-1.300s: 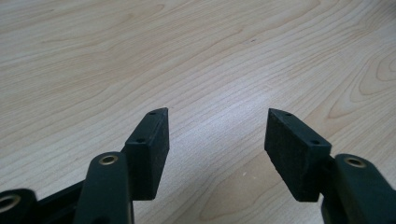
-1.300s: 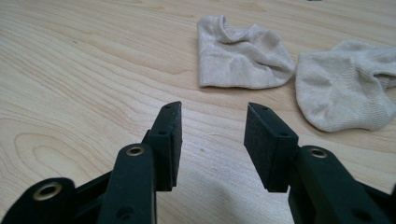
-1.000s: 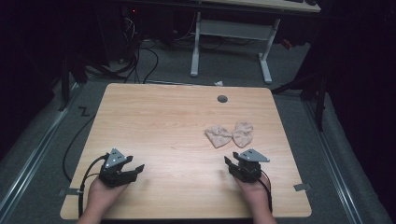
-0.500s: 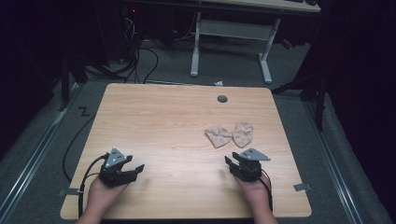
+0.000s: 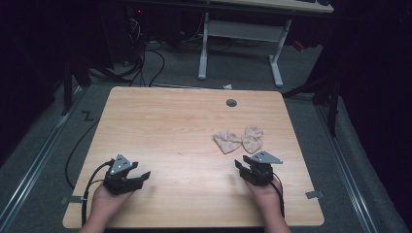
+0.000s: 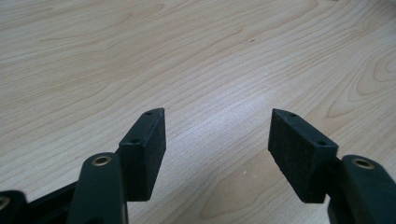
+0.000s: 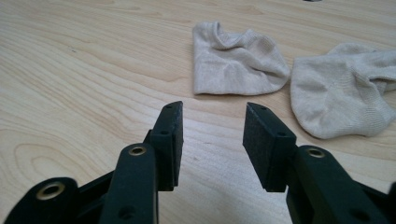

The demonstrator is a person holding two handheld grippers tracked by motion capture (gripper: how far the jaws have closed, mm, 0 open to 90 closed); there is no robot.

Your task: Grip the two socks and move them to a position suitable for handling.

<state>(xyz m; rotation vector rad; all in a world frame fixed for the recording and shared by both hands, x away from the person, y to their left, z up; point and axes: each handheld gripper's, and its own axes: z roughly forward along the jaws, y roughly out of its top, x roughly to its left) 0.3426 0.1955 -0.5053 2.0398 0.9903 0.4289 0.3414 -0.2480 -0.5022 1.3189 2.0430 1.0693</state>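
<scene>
Two beige ankle socks lie side by side on the wooden table (image 5: 165,121), right of centre: one sock (image 5: 227,141) (image 7: 236,67) and a second sock (image 5: 252,138) (image 7: 343,91) to its right. My right gripper (image 5: 250,164) (image 7: 212,106) rests just short of them, pointing at the gap below the first sock. Its jaws are open and have just been opening, with nothing between them. My left gripper (image 5: 141,171) (image 6: 217,114) sits near the front left over bare wood. Its jaws stand wide open after opening a little more, and they hold nothing.
A small grey grommet (image 5: 231,103) sits in the tabletop near the far edge. Beyond the table, a white desk frame (image 5: 240,43) and cables (image 5: 145,58) stand on the dark floor. Each hand rests near the table's front edge.
</scene>
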